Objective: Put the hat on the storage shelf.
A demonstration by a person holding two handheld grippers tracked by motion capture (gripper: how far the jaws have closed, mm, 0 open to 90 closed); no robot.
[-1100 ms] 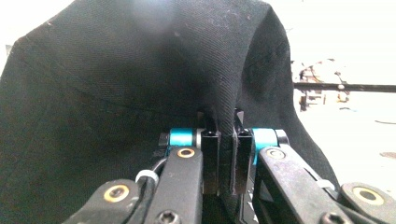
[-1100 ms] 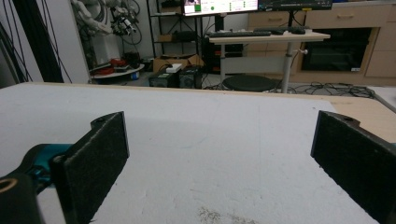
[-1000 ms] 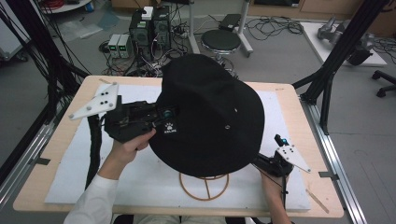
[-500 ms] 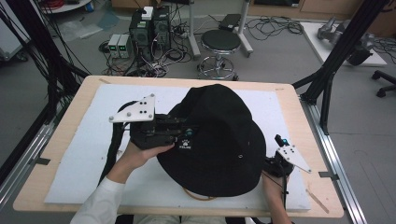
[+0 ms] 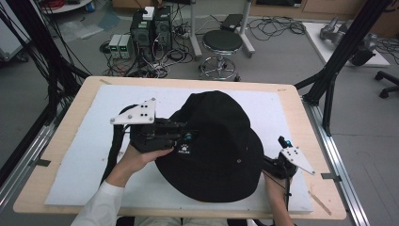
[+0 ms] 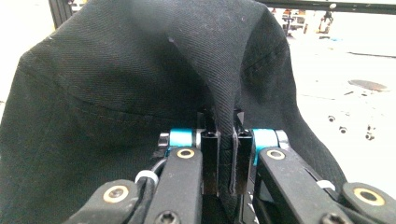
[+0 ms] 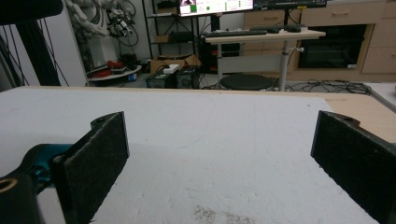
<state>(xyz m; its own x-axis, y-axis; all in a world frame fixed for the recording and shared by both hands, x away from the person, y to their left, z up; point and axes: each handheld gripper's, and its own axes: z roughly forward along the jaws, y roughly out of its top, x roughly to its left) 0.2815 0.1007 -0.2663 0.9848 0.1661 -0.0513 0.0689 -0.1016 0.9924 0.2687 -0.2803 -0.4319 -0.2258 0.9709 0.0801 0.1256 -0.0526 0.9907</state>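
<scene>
High view: left claw [image 5: 188, 136] pinches hat [image 5: 216, 146]; right claw [image 5: 270, 165] spread.

hat [image 5: 216, 155]: matt black woven cloth, stitched seams
mat [image 5: 84, 141]: white, rough foam-like
table [image 5: 301, 113]: pale smooth wood, bordering the mat

black bucket hat [image 5: 216, 150], brim down, on table

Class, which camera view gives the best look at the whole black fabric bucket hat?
The high view: the black fabric bucket hat shows whole there, crown and brim, lying on the white foam sheet. The left gripper view shows just a close fold of it pinched between the left gripper jaws. The right gripper view adds nothing.
</scene>
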